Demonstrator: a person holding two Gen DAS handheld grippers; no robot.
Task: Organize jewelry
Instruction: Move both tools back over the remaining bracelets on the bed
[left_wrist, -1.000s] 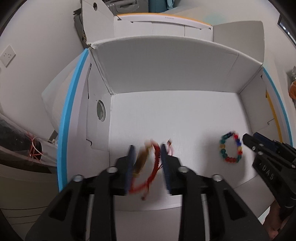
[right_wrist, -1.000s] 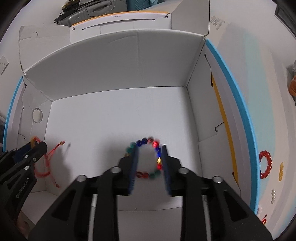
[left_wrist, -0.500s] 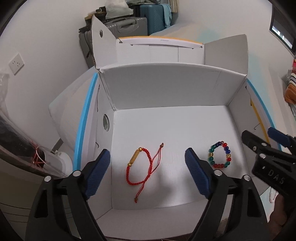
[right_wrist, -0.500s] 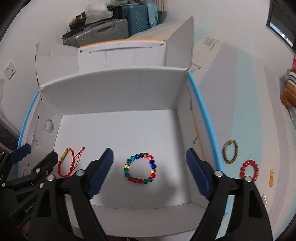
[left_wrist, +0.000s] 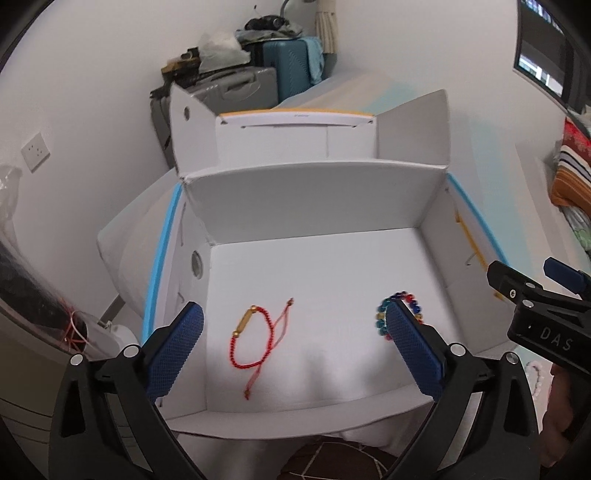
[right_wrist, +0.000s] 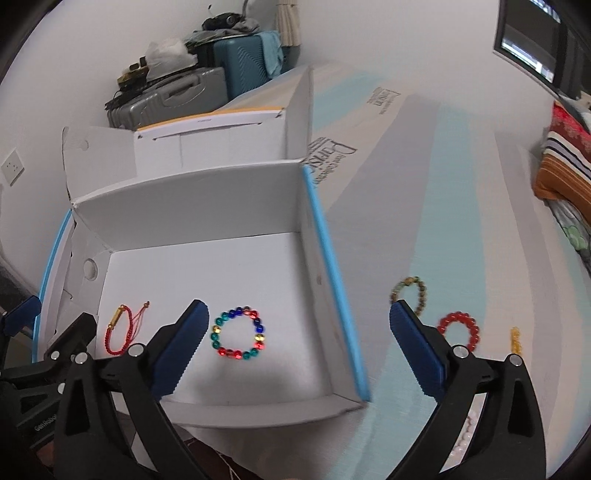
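Observation:
A white cardboard box (left_wrist: 310, 206) (right_wrist: 192, 206) lies open on the bed. Inside it lie a red cord bracelet with a gold tube (left_wrist: 255, 334) (right_wrist: 120, 328) at the left and a multicoloured bead bracelet (right_wrist: 239, 336) (left_wrist: 382, 314) at the right. My left gripper (left_wrist: 291, 343) is open and empty above the box's near edge. My right gripper (right_wrist: 295, 341) is open and empty, raised over the box's right wall. On the bed outside lie a brown bead bracelet (right_wrist: 410, 291), a red bead bracelet (right_wrist: 460, 328), a small yellow piece (right_wrist: 515, 339) and white beads (right_wrist: 467, 432).
A second white box with an orange edge (left_wrist: 295, 136) stands behind the first. Suitcases (right_wrist: 207, 85) stand against the far wall. Striped cloth (right_wrist: 565, 162) lies at the right. The right gripper's body (left_wrist: 546, 317) shows at the left wrist view's right edge.
Both grippers opened, letting the red cord bracelet and the multicoloured bracelet drop into the box, then pulled up and back. The right gripper has shifted to the right.

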